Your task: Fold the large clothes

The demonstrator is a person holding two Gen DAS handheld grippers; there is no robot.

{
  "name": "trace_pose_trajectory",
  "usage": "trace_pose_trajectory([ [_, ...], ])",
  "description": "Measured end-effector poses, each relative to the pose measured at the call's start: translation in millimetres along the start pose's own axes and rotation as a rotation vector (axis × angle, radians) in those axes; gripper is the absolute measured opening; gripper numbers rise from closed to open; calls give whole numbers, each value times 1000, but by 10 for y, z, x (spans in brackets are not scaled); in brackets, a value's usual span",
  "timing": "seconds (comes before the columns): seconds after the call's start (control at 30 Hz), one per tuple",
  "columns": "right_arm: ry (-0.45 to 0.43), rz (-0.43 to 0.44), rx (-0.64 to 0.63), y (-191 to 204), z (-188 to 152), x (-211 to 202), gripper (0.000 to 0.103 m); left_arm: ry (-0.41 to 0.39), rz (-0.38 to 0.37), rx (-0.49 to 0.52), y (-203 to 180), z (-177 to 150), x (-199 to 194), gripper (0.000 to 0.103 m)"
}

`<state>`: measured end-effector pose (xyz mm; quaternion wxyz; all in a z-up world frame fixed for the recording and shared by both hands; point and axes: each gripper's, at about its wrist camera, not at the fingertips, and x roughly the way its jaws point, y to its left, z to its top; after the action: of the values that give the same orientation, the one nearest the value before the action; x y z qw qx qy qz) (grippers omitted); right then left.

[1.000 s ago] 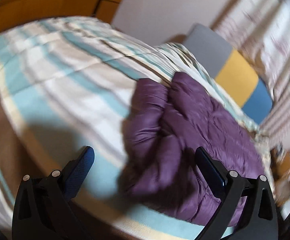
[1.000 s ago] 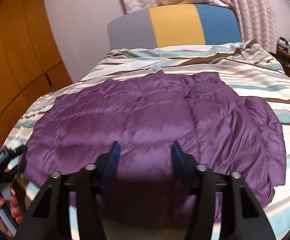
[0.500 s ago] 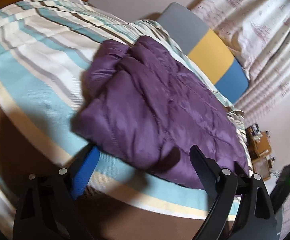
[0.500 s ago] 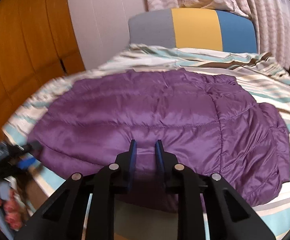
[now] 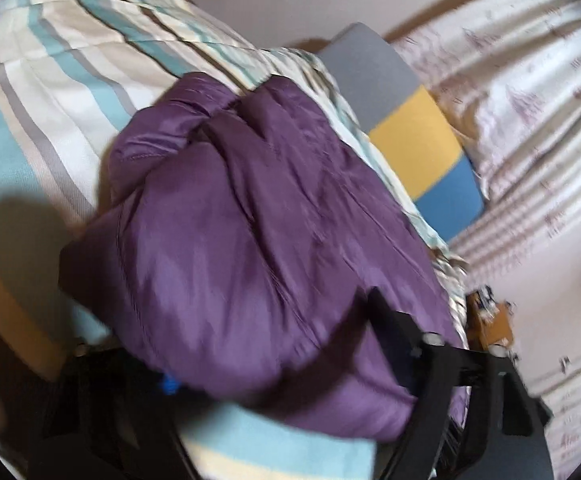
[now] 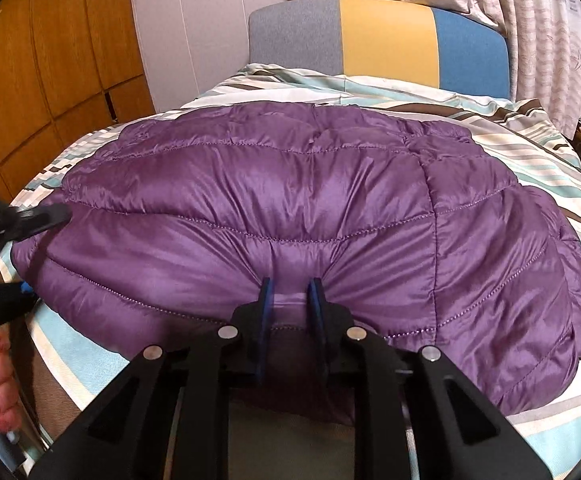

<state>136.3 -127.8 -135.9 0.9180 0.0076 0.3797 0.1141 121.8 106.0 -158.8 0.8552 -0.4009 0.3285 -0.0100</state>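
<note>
While the right gripper (image 6: 291,294) has its jaws pinched on the near hem of the purple quilted jacket (image 6: 310,208), the left gripper (image 5: 274,364) is closing its jaws around the jacket's corner. Both should bite deep into the slippery, puffy fabric before lifting. The jacket lies spread on the striped bed (image 6: 538,144).
</note>
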Motion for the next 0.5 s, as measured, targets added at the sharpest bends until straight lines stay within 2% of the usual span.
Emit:
trace_pose_trajectory([
  [0.03, -1, 0, 1, 4, 0, -7, 17, -18, 1, -29, 13, 21, 21, 68],
  [0.1, -3, 1, 2, 6, -8, -11, 17, -25, 5, -67, 47, 63, 39, 54],
  [0.2, -5, 2, 5, 12, -19, -23, 17, -20, -33, -204, 194, 129, 37, 34],
  [0.23, -6, 1, 5, 14, -21, -26, 17, -24, -36, -222, 206, 130, 22, 32],
  [0.27, -7, 2, 5, 12, -24, -28, 17, -31, -26, -208, 184, 116, 2, 28],
  [0.37, -6, 4, 12, 0, -24, -30, 17, -79, 37, -72, -58, 115, -92, 22],
  [0.5, -7, 9, 27, -22, -30, -48, 17, -160, 78, 89, -412, 103, -239, 20],
])
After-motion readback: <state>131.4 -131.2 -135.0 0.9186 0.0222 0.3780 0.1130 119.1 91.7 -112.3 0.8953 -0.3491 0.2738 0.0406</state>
